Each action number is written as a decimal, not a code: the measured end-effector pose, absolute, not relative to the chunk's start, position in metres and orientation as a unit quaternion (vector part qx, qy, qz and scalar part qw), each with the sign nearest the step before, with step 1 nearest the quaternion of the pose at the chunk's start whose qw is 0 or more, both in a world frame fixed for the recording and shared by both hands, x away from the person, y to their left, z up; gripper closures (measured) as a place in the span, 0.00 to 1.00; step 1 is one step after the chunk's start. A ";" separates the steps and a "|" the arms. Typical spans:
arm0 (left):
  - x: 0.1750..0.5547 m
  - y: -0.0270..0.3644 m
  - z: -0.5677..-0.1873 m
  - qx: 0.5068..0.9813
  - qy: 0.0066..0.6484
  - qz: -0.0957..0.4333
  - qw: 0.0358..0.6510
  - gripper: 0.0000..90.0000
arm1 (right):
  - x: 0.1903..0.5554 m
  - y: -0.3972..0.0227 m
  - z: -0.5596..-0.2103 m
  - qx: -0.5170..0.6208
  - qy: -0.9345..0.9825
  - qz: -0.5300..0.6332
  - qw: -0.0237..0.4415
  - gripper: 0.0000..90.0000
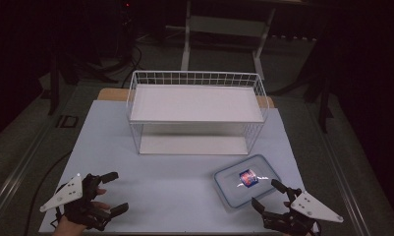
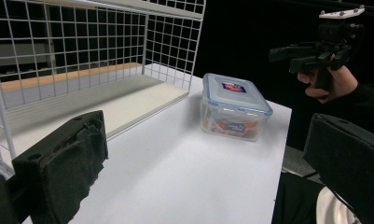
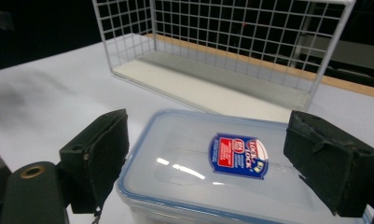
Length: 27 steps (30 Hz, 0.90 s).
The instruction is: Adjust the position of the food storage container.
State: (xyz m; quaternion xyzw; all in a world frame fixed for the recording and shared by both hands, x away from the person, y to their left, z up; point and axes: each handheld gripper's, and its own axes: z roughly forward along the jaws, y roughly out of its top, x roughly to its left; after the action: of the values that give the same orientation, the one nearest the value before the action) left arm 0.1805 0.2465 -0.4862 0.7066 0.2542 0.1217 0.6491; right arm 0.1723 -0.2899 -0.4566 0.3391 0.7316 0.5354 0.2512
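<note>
— Right gripper (image 1: 267, 194) at the near right edge: what's it doing?
— Jaws spread wide, gripping nothing. A lidded box (image 1: 247, 180) sits on the table (image 1: 175, 187) just beyond it, long side running near-left to far-right.
— And the left gripper (image 1: 112, 193)?
— Also spread and empty, well apart at the near left. I'd say the right hand is nearer. A wire shelf (image 1: 197, 115) stands farther back.

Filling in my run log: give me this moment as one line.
left gripper: open, empty | right gripper: open, at container | container: lidded, on table | rack: empty
</note>
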 end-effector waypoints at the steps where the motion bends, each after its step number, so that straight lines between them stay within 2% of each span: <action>1: 0.180 0.246 -0.486 0.708 0.253 0.123 0.648 0.00 | 0.171 -0.290 -0.455 0.338 0.729 0.540 0.250 0.15; 6: 0.180 0.247 -0.486 0.706 0.253 0.123 0.650 0.00 | 0.170 -0.287 -0.446 0.335 0.725 0.556 0.230 0.14; 14: 0.180 0.246 -0.485 0.707 0.251 0.124 0.649 0.00 | 0.170 -0.286 -0.428 0.323 0.716 0.572 0.238 0.14; 18: 0.180 0.246 -0.485 0.708 0.251 0.124 0.649 0.00 | 0.177 -0.288 -0.428 0.333 0.726 0.559 0.222 0.16; 19: 0.180 0.246 -0.485 0.709 0.251 0.125 0.648 0.00 | 0.177 -0.291 -0.430 0.339 0.729 0.552 0.222 0.29; 20: 0.180 0.246 -0.485 0.709 0.251 0.125 0.648 0.00 | 0.177 -0.291 -0.430 0.339 0.729 0.552 0.222 0.29; 21: 0.180 0.246 -0.485 0.709 0.250 0.124 0.648 0.00 | 0.178 -0.292 -0.433 0.342 0.735 0.542 0.219 0.41; 22: 0.180 0.246 -0.485 0.709 0.250 0.124 0.648 0.00 | 0.178 -0.292 -0.433 0.342 0.735 0.542 0.219 0.41; 24: 0.180 0.246 -0.485 0.709 0.250 0.124 0.648 0.00 | 0.179 -0.297 -0.444 0.355 0.742 0.528 0.209 0.55; 27: 0.180 0.246 -0.485 0.709 0.249 0.125 0.647 0.00 | 0.182 -0.300 -0.456 0.364 0.755 0.515 0.181 0.65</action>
State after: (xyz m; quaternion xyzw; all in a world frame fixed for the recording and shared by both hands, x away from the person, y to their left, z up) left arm 0.1801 0.2462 -0.4853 0.7095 0.2493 0.1254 0.6471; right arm 0.1820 -0.3000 -0.4564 0.3640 0.7545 0.5152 0.1811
